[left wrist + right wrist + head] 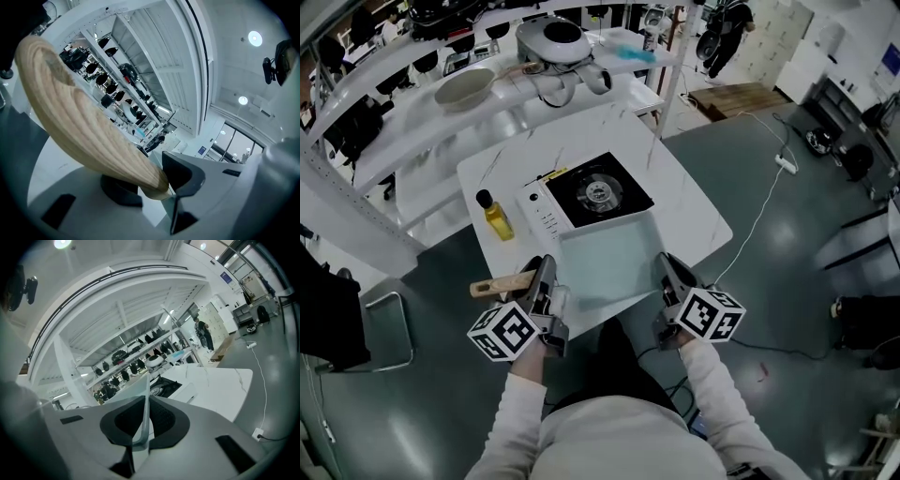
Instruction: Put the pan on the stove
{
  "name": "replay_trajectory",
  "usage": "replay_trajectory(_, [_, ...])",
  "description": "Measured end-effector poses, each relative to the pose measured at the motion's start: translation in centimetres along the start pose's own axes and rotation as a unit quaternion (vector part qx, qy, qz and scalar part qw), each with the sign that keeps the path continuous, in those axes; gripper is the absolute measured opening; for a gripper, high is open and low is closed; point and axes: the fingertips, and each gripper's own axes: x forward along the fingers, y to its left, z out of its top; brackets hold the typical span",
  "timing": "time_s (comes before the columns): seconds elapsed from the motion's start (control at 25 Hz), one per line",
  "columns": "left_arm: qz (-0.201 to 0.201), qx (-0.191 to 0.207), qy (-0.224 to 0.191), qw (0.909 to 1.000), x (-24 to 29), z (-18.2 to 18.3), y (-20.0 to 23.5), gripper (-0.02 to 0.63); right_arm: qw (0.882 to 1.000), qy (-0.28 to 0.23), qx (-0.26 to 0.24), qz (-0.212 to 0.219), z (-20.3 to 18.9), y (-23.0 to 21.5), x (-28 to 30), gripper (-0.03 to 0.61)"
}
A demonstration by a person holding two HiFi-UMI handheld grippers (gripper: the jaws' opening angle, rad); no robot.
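A pale, square pan (605, 262) is held between both grippers over the near edge of the white table (698, 211). Its wooden handle (502, 284) sticks out to the left. My left gripper (546, 281) is shut on that handle, which fills the left gripper view as a thick light-wood bar (84, 122) running into the left gripper (154, 183). My right gripper (670, 277) is shut on the pan's right rim, and the thin rim wall (145, 399) stands pinched in the right gripper (143, 427). The portable stove (598, 192), with its black top and round burner, sits just beyond the pan's far edge.
A yellow bottle with a black cap (497, 216) stands left of the stove. White shelves behind the table hold a bowl (464, 87) and a round white device (555, 39). A white cable (759, 216) runs over the floor at the right. A chair frame (384, 319) is at the left.
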Motion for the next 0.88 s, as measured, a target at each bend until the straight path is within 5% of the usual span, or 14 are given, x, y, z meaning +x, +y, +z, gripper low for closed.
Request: replay_trajectory(0.88, [0.051, -0.010, -0.018, 0.9985, 9.4, 1.9, 3.0, 0.138, 0.998, 0.052, -0.017, 0.028, 4.1, -4.7, 10.9, 0.046])
